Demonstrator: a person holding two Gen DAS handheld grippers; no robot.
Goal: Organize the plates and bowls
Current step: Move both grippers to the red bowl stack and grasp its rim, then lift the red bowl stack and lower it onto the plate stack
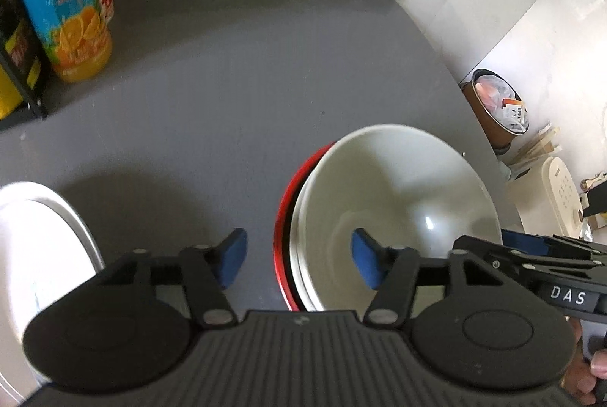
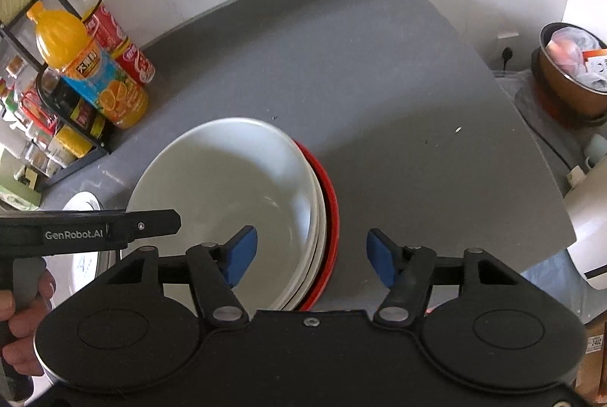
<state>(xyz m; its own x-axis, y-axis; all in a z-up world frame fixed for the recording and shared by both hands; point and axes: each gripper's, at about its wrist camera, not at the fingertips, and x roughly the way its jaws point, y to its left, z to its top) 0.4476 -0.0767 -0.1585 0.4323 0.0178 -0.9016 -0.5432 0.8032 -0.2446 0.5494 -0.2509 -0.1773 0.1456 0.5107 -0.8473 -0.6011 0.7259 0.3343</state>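
A white bowl (image 1: 398,194) (image 2: 227,179) sits stacked on a white plate and a red plate (image 1: 282,217) (image 2: 329,217) on the grey counter. My left gripper (image 1: 299,261) hangs open over the stack's left rim, one blue pad outside, one above the bowl. My right gripper (image 2: 312,257) is open over the stack's right rim, its left pad above the bowl. Neither holds anything. Another white plate (image 1: 41,247) (image 2: 85,202) lies at the left. The right gripper's body (image 1: 546,278) shows in the left view; the left one's body (image 2: 87,228) shows in the right view.
An orange juice bottle (image 1: 60,1) (image 2: 95,65) and a red bottle (image 2: 123,44) stand by a black rack (image 2: 45,126) at back left. A brown bin (image 1: 500,107) (image 2: 573,77) and a white appliance (image 1: 561,202) lie beyond the counter's right edge. A hand (image 2: 22,331) grips the handle.
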